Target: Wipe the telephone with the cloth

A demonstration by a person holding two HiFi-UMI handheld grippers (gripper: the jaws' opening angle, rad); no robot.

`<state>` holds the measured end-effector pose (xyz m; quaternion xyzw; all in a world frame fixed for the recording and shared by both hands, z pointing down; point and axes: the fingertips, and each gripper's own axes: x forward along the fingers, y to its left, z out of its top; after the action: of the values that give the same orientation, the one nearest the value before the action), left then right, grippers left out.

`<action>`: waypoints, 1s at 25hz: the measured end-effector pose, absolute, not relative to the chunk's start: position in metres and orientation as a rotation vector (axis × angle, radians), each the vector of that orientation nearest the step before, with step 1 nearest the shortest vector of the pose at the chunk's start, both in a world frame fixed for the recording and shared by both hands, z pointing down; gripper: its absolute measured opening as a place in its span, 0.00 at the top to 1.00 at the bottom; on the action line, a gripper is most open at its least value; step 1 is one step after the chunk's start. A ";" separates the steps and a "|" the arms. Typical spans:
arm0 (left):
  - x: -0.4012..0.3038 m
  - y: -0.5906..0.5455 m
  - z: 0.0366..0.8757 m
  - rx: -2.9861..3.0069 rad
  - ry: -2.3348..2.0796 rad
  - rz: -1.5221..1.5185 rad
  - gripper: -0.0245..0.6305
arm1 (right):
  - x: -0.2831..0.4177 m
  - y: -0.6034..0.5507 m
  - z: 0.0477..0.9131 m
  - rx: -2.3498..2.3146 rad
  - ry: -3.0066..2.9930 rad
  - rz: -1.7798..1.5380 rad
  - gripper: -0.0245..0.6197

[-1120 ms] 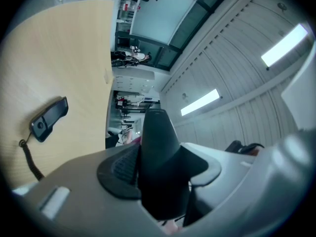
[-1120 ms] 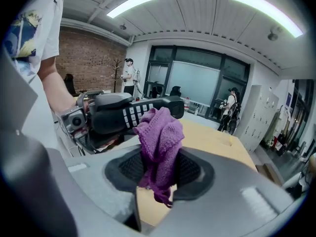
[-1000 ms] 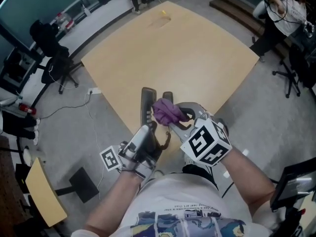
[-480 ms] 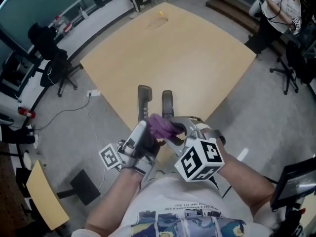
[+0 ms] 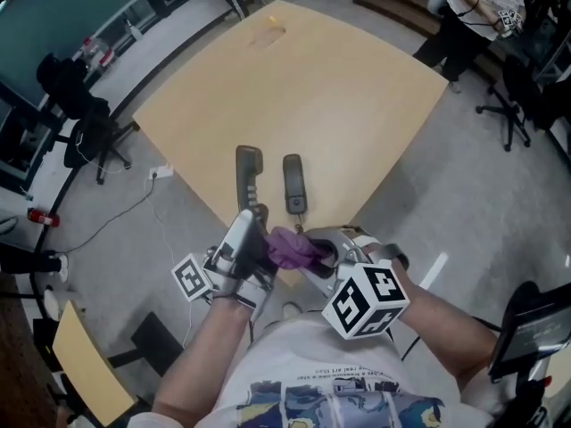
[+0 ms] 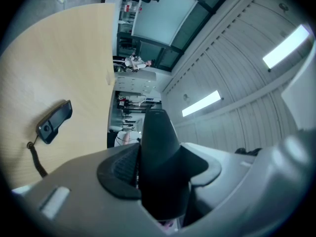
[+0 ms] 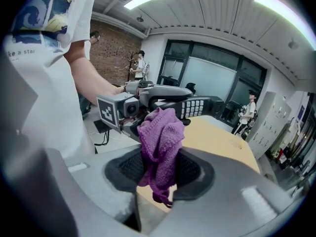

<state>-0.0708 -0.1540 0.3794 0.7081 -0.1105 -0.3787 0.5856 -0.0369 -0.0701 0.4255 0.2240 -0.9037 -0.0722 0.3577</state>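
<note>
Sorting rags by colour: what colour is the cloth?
Purple cloth, best in the right gripper view.

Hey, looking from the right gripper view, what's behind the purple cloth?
The telephone handset, keypad showing, held in the left gripper. The cloth covers part of both.

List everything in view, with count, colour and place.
table: one, light wood, centre.
telephone handset: one, dark, keypad, held over the table's near edge.
corded telephone part: one, dark, lying on the table beside the handset.
cloth: one, purple, bunched, held beside the handset.
office chairs: two, black, on the floor at each side.
bystander: one, light top, beyond the far right corner.
left gripper: grey, shut on the handset.
right gripper: grey, shut on the cloth.
</note>
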 end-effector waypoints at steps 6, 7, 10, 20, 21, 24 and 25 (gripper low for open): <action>-0.073 -0.134 0.386 1.650 -0.228 -0.854 0.58 | -0.032 -0.072 0.401 0.744 -2.340 -0.165 0.75; -0.073 -0.132 0.388 1.649 -0.224 -0.851 0.58 | -0.032 -0.076 0.397 0.780 -2.340 -0.166 0.75; -0.067 -0.129 0.392 1.643 -0.221 -0.843 0.58 | -0.033 -0.083 0.390 0.813 -2.338 -0.177 0.75; -0.081 -0.124 0.394 1.636 -0.215 -0.850 0.58 | -0.065 -0.040 0.402 0.710 -2.337 -0.202 0.75; -0.084 -0.125 0.394 1.635 -0.215 -0.853 0.58 | -0.068 -0.038 0.404 0.706 -2.337 -0.202 0.75; -0.089 -0.126 0.395 1.630 -0.215 -0.864 0.58 | -0.071 -0.030 0.410 0.686 -2.333 -0.193 0.75; -0.089 -0.126 0.395 1.628 -0.214 -0.865 0.58 | -0.070 -0.028 0.413 0.681 -2.329 -0.189 0.75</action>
<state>-0.0888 -0.1259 0.3953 0.7022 -0.0924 -0.3731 0.5993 -0.0702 -0.0279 0.4130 0.2623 -0.8977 -0.0727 0.3465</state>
